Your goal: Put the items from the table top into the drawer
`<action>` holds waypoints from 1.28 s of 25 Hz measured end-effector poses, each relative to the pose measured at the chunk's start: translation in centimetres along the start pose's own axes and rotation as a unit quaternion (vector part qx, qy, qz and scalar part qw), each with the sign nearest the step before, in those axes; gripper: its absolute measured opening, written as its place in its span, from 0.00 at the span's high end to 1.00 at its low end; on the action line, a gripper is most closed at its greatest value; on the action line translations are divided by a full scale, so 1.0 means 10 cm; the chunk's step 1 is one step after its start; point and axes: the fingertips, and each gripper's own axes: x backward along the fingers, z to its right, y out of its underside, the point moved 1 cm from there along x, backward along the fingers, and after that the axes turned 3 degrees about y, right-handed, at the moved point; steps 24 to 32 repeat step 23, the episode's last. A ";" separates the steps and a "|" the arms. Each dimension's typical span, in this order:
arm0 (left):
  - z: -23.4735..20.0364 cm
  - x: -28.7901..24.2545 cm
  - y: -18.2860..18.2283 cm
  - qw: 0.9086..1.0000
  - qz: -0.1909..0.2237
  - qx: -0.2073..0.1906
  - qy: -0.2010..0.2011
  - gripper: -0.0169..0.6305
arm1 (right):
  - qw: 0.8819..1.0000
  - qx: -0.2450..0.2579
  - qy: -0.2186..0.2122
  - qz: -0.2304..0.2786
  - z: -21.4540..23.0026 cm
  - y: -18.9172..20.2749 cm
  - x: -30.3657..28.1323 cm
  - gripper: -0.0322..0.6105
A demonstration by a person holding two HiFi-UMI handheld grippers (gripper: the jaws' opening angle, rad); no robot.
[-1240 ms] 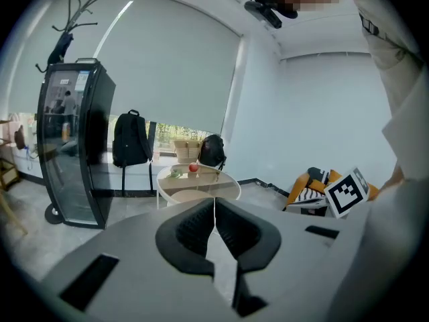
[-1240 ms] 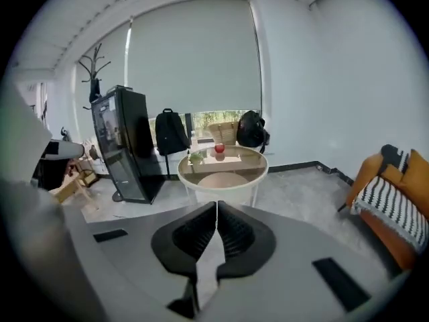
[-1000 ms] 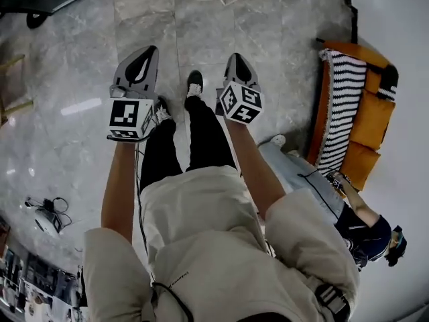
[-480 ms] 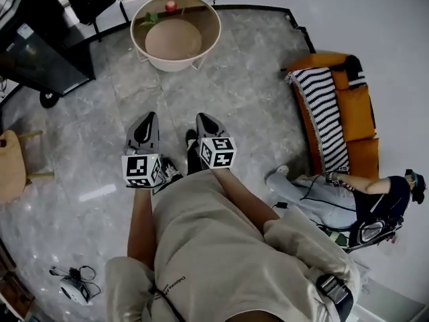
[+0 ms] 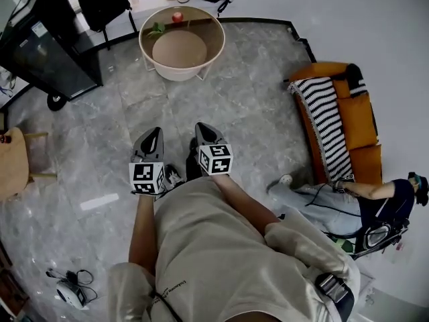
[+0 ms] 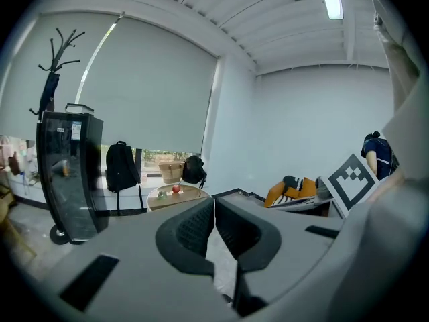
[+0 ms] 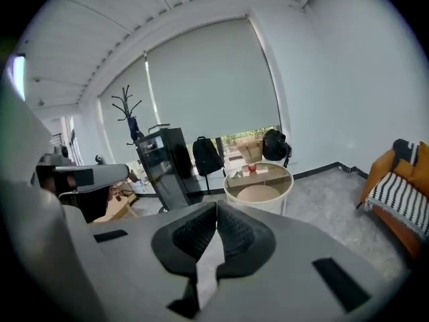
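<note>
Grey marble floor fills the head view, and the round white table [image 5: 216, 45] stands at the far end of it, well apart from both grippers, straight ahead and roughly between their two lines. On its top sit a small red round item [image 5: 177, 17] and a green item [image 5: 157, 27] just beside it. The green one is too small to name. No drawer can be made out from here. The left gripper [image 5: 153, 134] has its pads pressed together with nothing between them, and so does the right gripper [image 5: 201, 127]. Both are held out low in front of the person's body, over bare floor. In the left gripper view the table [image 6: 175, 194] lies a little left of the jaw line. In the right gripper view it [image 7: 258, 180] lies a little right of it, so the two grippers toe inward slightly. Neither gripper looks clearly nearer, the right one perhaps by a hair. The red item is round with no long axis, so approach angle likely matters little. Closing the floor gap comes first.
</note>
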 end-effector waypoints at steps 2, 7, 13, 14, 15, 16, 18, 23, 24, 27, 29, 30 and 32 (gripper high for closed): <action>-0.02 0.04 0.01 1.000 0.001 0.005 -0.001 0.94 | 1.000 0.005 -0.002 -0.001 -0.06 0.02 0.03 0.89; -0.08 0.08 0.01 1.000 0.002 0.012 -0.006 0.94 | 1.000 0.006 0.005 0.001 -0.06 0.00 0.06 0.89; -0.07 0.14 0.02 1.000 0.002 0.001 -0.021 0.94 | 1.000 0.005 0.006 0.010 -0.05 -0.03 0.11 0.89; -0.08 0.15 0.01 1.000 0.003 -0.007 -0.028 0.94 | 1.000 0.006 0.004 0.012 -0.06 -0.04 0.10 0.89; -0.09 0.16 -0.01 0.999 0.003 -0.015 -0.035 0.94 | 1.000 0.009 0.003 0.014 -0.07 -0.05 0.10 0.89; -0.11 0.17 -0.03 0.999 0.004 -0.022 -0.042 0.94 | 1.000 0.011 0.003 0.015 -0.08 -0.07 0.09 0.89; -0.13 0.17 -0.08 0.998 0.011 -0.030 -0.052 0.94 | 1.000 0.011 0.003 0.015 -0.10 -0.10 0.07 0.89; -0.12 0.12 -0.13 0.999 0.014 -0.026 -0.038 0.94 | 1.000 0.003 0.007 0.011 -0.07 -0.14 0.01 0.89; -0.12 0.12 -0.13 0.999 0.014 -0.026 -0.038 0.94 | 1.000 0.003 0.007 0.011 -0.07 -0.14 0.01 0.89; -0.12 0.12 -0.13 0.999 0.014 -0.026 -0.038 0.94 | 1.000 0.003 0.007 0.011 -0.07 -0.14 0.01 0.89; -0.12 0.12 -0.13 0.999 0.014 -0.026 -0.038 0.94 | 1.000 0.003 0.007 0.011 -0.07 -0.14 0.01 0.89; -0.12 0.12 -0.13 0.999 0.014 -0.026 -0.038 0.94 | 1.000 0.003 0.007 0.011 -0.07 -0.14 0.01 0.89; -0.12 0.12 -0.13 0.999 0.014 -0.026 -0.038 0.94 | 1.000 0.003 0.007 0.011 -0.07 -0.14 0.01 0.89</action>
